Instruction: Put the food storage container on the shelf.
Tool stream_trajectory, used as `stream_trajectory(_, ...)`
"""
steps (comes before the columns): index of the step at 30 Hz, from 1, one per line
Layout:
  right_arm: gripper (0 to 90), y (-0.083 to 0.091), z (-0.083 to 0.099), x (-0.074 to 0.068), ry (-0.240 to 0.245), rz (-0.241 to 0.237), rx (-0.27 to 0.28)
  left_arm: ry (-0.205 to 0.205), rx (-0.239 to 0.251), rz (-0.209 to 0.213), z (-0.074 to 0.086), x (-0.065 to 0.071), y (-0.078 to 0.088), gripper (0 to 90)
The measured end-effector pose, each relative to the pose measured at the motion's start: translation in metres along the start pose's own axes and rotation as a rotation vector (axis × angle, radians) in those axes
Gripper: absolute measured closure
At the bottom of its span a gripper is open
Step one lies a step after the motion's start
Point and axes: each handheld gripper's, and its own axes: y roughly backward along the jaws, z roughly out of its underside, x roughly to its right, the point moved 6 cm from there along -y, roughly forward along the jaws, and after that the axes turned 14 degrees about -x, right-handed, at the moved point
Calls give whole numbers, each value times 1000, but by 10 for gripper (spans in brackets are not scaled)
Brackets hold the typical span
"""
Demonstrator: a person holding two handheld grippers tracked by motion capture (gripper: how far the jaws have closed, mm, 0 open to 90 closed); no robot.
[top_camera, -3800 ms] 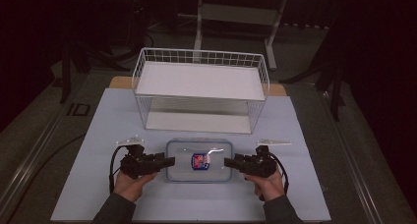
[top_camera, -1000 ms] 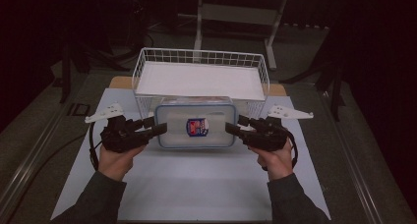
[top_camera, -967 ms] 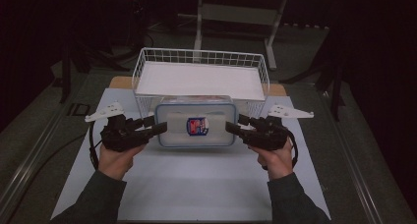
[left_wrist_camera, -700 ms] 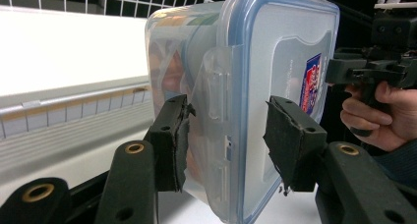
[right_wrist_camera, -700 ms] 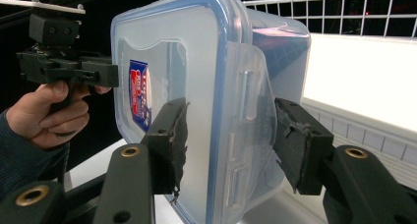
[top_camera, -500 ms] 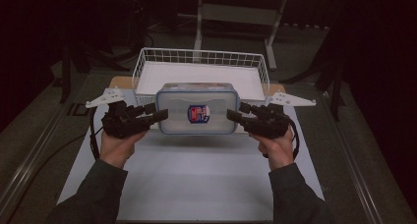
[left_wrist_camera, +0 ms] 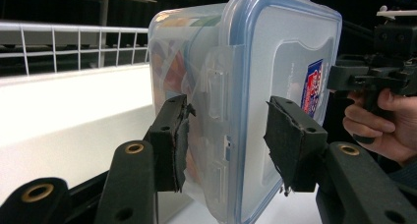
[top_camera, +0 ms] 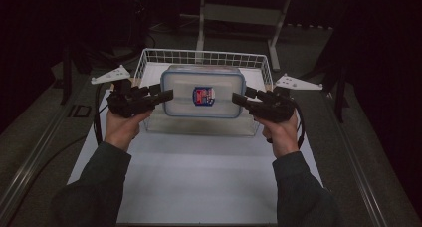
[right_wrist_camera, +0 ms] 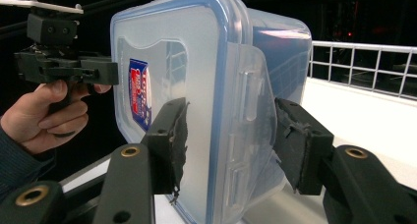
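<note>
A clear plastic container (top_camera: 203,95) with a blue-rimmed lid and a red-and-blue label hangs in the air at the near rim of the white wire basket (top_camera: 199,53). My left gripper (top_camera: 166,95) is shut on its left end and my right gripper (top_camera: 238,98) on its right end. In the left gripper view the container (left_wrist_camera: 275,62) stands on edge between the pads of the left gripper (left_wrist_camera: 228,140), which straddle its side clip; the right gripper (left_wrist_camera: 373,71) shows beyond. In the right gripper view the right gripper (right_wrist_camera: 231,140) clamps the container (right_wrist_camera: 167,52) likewise, with the left gripper (right_wrist_camera: 64,67) behind.
The basket stands at the far end of a white mat (top_camera: 199,177) on the table. Its wire wall (left_wrist_camera: 74,42) runs behind the container, and its rim (right_wrist_camera: 364,62) is also seen from the other side. Dark floor and a metal stand (top_camera: 244,13) lie beyond.
The container has risen off the mat and travelled away from the person toward the basket, carried by both grippers. Both hands moved up and forward together.
</note>
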Motion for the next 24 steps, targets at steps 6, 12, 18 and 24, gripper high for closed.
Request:
stream_trajectory(6, 483, -8, -8, 14, -28, 3, 16, 12, -13, 1, -11, -15, -9, 517)
stream_trajectory(12, 483, -19, -14, 29, -66, 0, 16, 48, -3, 13, -16, -31, -19, 515)
stream_trajectory(18, 482, -30, -15, 41, -103, -1, -2, 89, 3, 13, -17, -45, -28, 514)
stream_trajectory(24, 479, -38, -14, 48, -128, -2, -10, 127, 39, 19, -20, -53, -31, 510)
